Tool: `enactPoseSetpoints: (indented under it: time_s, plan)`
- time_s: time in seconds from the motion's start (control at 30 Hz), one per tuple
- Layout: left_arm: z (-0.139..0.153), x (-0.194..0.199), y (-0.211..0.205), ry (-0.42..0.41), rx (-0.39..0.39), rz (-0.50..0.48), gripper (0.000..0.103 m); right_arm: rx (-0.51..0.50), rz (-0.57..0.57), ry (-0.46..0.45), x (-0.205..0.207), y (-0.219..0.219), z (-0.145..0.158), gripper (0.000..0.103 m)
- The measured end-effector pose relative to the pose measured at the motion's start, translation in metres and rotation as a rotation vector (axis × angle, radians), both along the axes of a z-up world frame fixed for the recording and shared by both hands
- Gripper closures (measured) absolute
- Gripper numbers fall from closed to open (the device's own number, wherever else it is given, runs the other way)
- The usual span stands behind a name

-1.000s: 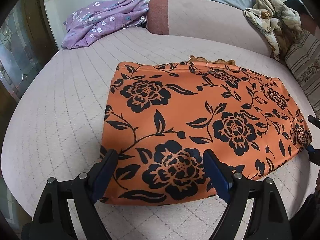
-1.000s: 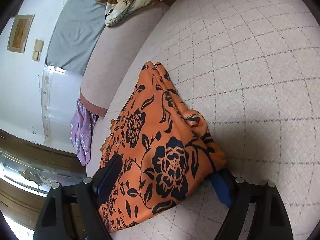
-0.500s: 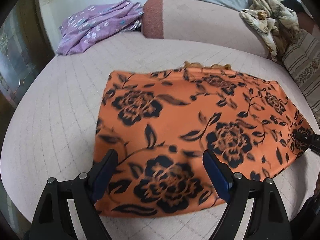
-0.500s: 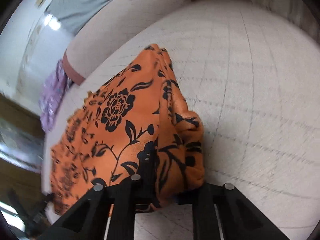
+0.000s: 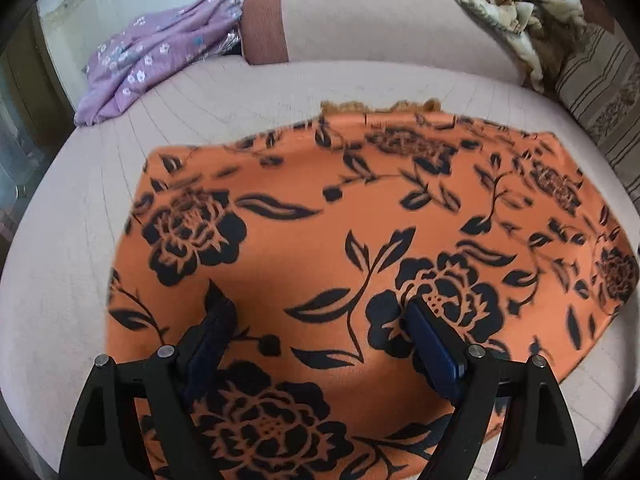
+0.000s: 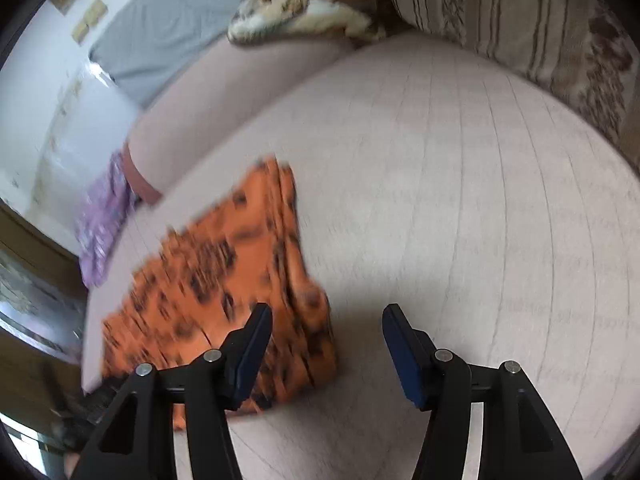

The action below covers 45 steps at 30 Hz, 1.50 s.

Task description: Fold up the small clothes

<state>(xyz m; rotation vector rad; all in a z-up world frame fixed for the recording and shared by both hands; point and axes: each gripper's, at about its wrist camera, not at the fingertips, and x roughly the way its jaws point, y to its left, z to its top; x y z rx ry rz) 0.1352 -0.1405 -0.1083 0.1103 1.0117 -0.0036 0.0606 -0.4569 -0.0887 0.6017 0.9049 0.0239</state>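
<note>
The orange floral garment [image 5: 360, 240] lies spread flat on the quilted pink bed [image 5: 64, 280], its near hem running along the bed's front edge and its far edge, where a bit of orange trim peeks out, pointing toward the bolster [image 5: 380, 24] at the back. The left gripper [image 5: 316, 332] hangs over the garment's near-left part with its jaws parted wide and nothing between them — the cloth under them looks smooth, not pinched. In the right wrist view, which is blurred, the right gripper [image 6: 326, 334] is likewise spread apart and empty; its left finger sits over the garment's bunched right-hand end [image 6: 308, 300], while its other finger is over bare bed. Judging by this, the garment already appears to be folded over on itself at least once, and the step in hand is the pause between folds, with both tools released. The next move likely calls for each gripper to drop onto an edge or corner on its own side, close on all the layers together, and carry that edge across — keeping the stacked layers from sliding apart. A purple flowered cloth [image 5: 160, 52] lies at the bed's far-left corner and a cream patterned blanket [image 5: 520, 0] is heaped at the far right, both well apart from the work.
</note>
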Motion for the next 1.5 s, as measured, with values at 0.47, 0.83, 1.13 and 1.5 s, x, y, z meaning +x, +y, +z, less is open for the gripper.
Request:
enactPoseSetpoints:
  time_s: [0.47, 0.83, 1.13, 1.5]
  plan:
    - [-0.004, 0.003, 0.006, -0.006, -0.01, -0.013, 0.004, -0.291, 0.207, 0.133, 0.159, 0.06, -0.021, 0.083]
    - [0.01, -0.003, 0.015, 0.016, -0.042, 0.003, 0.005, -0.164, 0.168, -0.063, 0.096, 0.09, 0.041, 0.029]
    - [-0.003, -0.075, 0.134, 0.102, -0.246, 0.259, 0.066, 0.069, 0.3, 0.041, 0.026, 0.139, -0.014, 0.029]
    - [0.048, -0.055, 0.142, -0.01, -0.26, 0.236, 0.027, 0.12, 0.28, 0.045, 0.02, 0.128, -0.033, 0.029]
